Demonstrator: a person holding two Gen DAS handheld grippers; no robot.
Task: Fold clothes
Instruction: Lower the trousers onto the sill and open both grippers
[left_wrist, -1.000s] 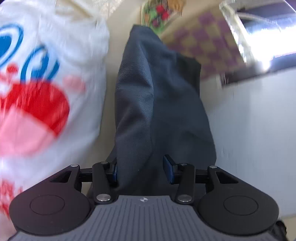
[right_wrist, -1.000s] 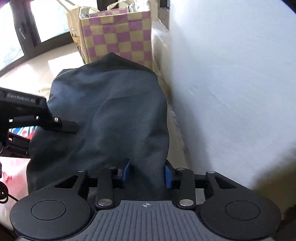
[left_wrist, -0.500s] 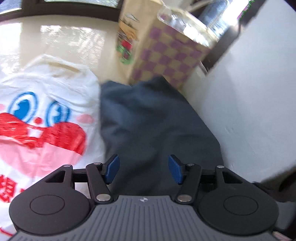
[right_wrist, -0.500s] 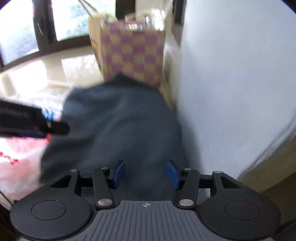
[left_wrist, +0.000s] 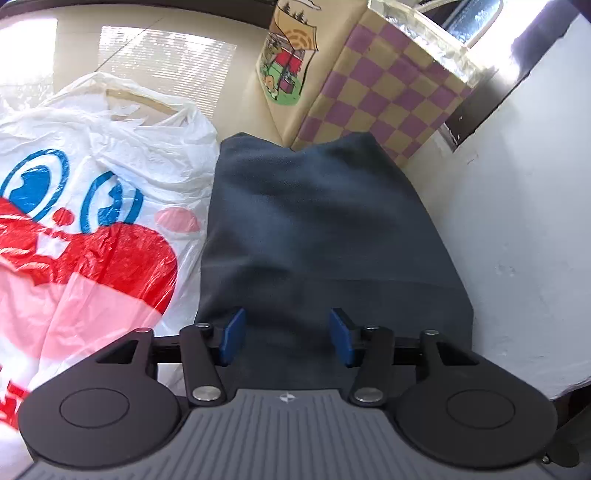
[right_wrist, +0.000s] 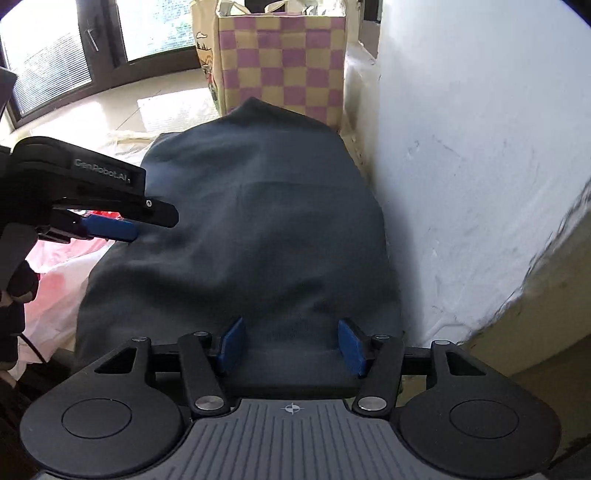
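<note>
A dark blue-grey garment (left_wrist: 317, 236) lies folded in a rough rectangle beside a white wall; the right wrist view shows the same garment (right_wrist: 251, 236). My left gripper (left_wrist: 287, 336) hovers over its near edge, jaws closing, pads apart with cloth beneath them and no grip. My right gripper (right_wrist: 291, 346) stands over the near right part of the garment, jaws opening, its blue pads clear of the cloth. In the right wrist view the left gripper's fingers (right_wrist: 155, 213) reach in from the left above the garment's left edge.
A white plastic bag (left_wrist: 85, 206) with a red and blue cartoon face lies left of the garment. A purple and yellow checkered bag (left_wrist: 376, 81) stands behind it. The white wall (left_wrist: 517, 221) runs close along the right. Windows (right_wrist: 55, 55) sit at the back above a pale floor.
The garment, bunched and raised a second ago, now lies spread flat. Both grippers' pads stand wider apart. The left wrist view has swung and rolled so the floor and bags show.
</note>
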